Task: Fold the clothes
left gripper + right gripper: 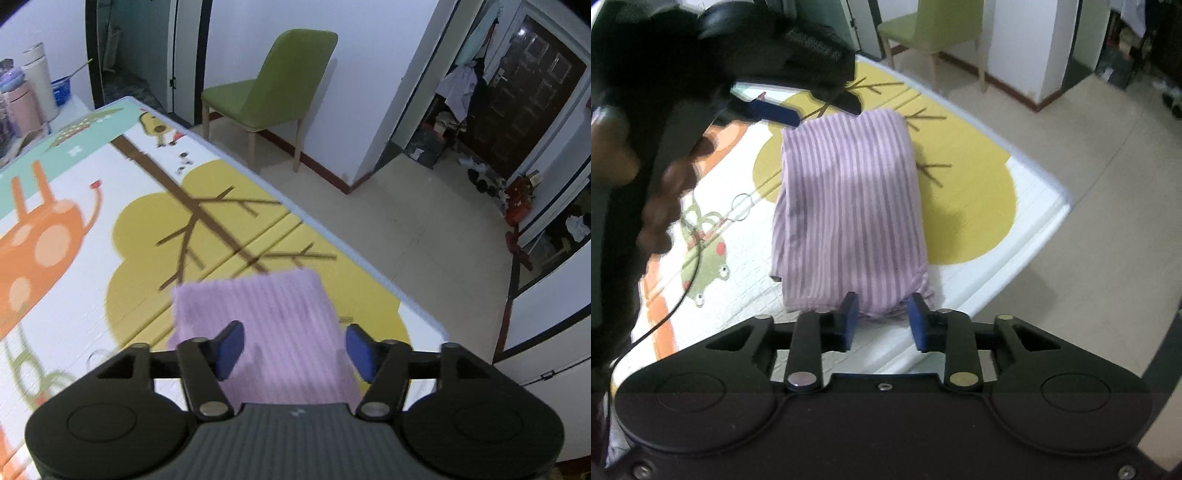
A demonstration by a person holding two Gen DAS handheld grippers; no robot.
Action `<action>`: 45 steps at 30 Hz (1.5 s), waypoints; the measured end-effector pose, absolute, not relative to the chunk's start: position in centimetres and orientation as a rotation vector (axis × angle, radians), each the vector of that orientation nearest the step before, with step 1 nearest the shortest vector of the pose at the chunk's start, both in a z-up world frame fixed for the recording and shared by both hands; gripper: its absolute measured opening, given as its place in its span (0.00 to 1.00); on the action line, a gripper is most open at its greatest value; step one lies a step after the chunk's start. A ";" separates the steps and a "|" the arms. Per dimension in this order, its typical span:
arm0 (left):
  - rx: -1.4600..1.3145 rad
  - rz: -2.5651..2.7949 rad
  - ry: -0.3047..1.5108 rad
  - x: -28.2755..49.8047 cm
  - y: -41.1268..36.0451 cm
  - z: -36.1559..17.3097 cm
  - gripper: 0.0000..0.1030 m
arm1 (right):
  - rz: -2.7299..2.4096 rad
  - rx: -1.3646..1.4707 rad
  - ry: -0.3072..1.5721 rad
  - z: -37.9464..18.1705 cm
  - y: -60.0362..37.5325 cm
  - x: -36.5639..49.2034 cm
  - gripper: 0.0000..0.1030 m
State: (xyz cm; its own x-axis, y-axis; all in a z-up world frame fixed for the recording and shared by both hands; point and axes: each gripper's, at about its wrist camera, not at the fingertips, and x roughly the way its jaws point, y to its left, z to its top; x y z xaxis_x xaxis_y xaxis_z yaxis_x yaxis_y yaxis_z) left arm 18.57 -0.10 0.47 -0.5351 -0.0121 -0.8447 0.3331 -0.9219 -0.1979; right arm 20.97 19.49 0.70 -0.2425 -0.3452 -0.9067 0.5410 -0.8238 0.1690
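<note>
A folded purple striped garment (849, 206) lies on the cartoon play mat (964, 206) near the table's right corner. My right gripper (883, 319) is open at the garment's near edge, and a bit of that edge sits between its blue fingers without being pinched. My left gripper (295, 347) is open and hovers over the same garment (255, 314), one pad on each side of it. From the right wrist view the left gripper (812, 110) hangs above the garment's far end, held by a person's hand (653, 206).
The mat's edge (332, 236) runs diagonally, with tiled floor (424, 221) beyond it. A green chair (280, 81) stands by the wall. Bottles and a cup (26, 92) sit at the far left of the table. A thin cable (690, 273) trails over the mat.
</note>
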 end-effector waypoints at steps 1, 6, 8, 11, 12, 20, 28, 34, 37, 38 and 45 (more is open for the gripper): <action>1.405 -2.525 0.499 19.4 0.0 0.4 0.69 | -2.099 1.459 0.247 1.1 19.5 21.1 0.35; 1.490 -2.451 0.466 23.5 0.3 -0.7 0.76 | -2.097 1.466 0.287 1.8 19.2 21.7 0.39; 1.529 -2.415 0.440 24.9 0.5 -1.3 0.76 | -2.094 1.478 0.300 1.6 19.0 21.8 0.40; 1.580 -2.381 0.418 27.0 0.7 -2.2 0.77 | -2.093 1.490 0.317 1.3 19.0 22.0 0.40; 1.595 -2.369 0.417 27.7 0.8 -2.4 0.77 | -2.093 1.494 0.321 1.2 19.0 22.0 0.40; 1.699 -2.287 0.414 31.2 1.6 -4.3 0.80 | -2.091 1.521 0.335 0.4 18.9 22.2 0.44; 1.734 -2.257 0.347 32.4 2.9 -5.1 0.84 | -2.101 1.523 0.379 -0.6 18.0 22.4 0.58; 1.728 -2.271 0.364 32.2 3.0 -5.0 0.95 | -2.095 1.557 0.384 -1.3 17.6 22.5 0.67; 1.725 -2.273 0.370 32.1 2.9 -4.9 0.97 | -2.093 1.555 0.399 -1.4 17.4 22.6 0.69; 1.724 -2.274 0.372 32.1 2.9 -4.9 0.97 | -2.092 1.555 0.403 -1.4 17.4 22.6 0.69; 1.683 -2.290 0.385 32.0 2.7 -4.4 0.97 | -2.093 1.552 0.411 -1.2 17.1 22.5 0.72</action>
State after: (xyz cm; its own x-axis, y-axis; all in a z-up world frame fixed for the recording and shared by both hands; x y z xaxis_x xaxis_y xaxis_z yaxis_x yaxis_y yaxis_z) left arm 31.96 2.66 -4.45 -0.2865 -0.0611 -0.9561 0.3707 -0.9273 -0.0518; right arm 22.49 17.14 -1.19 -0.2264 -0.2111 -0.9509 0.5552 -0.8301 0.0521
